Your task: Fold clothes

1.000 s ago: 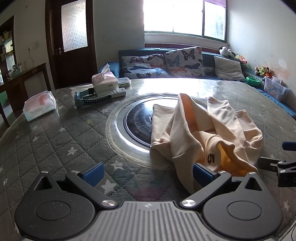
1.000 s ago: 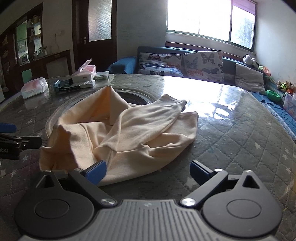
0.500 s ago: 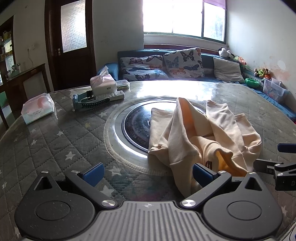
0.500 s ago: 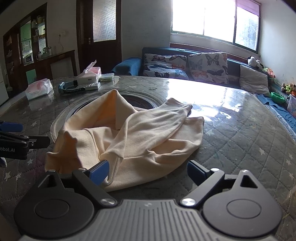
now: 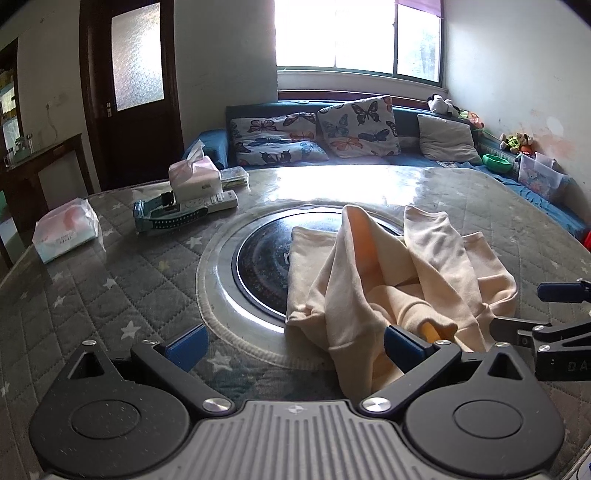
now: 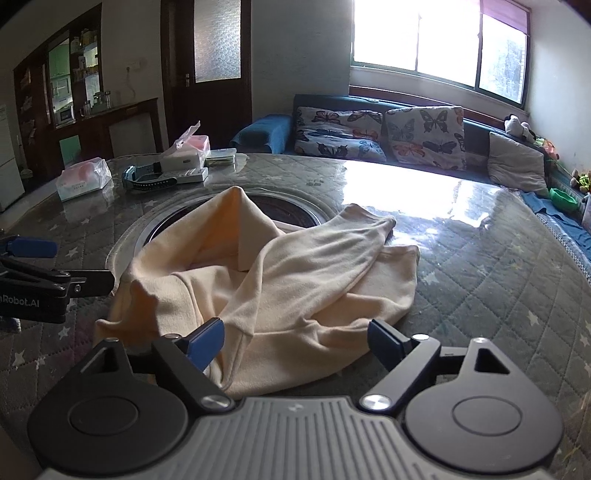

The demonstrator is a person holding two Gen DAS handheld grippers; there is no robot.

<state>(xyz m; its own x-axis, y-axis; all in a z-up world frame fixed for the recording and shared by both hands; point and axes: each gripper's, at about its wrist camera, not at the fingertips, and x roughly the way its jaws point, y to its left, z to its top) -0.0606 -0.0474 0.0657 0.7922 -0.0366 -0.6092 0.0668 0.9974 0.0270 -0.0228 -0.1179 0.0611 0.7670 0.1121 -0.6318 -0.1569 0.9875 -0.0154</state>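
Daylight pours in from the window (image 5: 356, 35) at the far side, blown out to plain white in both views. It throws a hard glare across the far half of the glossy table (image 6: 410, 184), washing out the quilted pattern there. The left of the room, around the dark door (image 5: 136, 92), sits dim. The cream garment (image 6: 295, 269) carries soft shadows in its folds. Fisheye distortion bends walls and table edge, with black corners. Focus looks fairly sharp, though far shelf detail is perhaps slightly soft.
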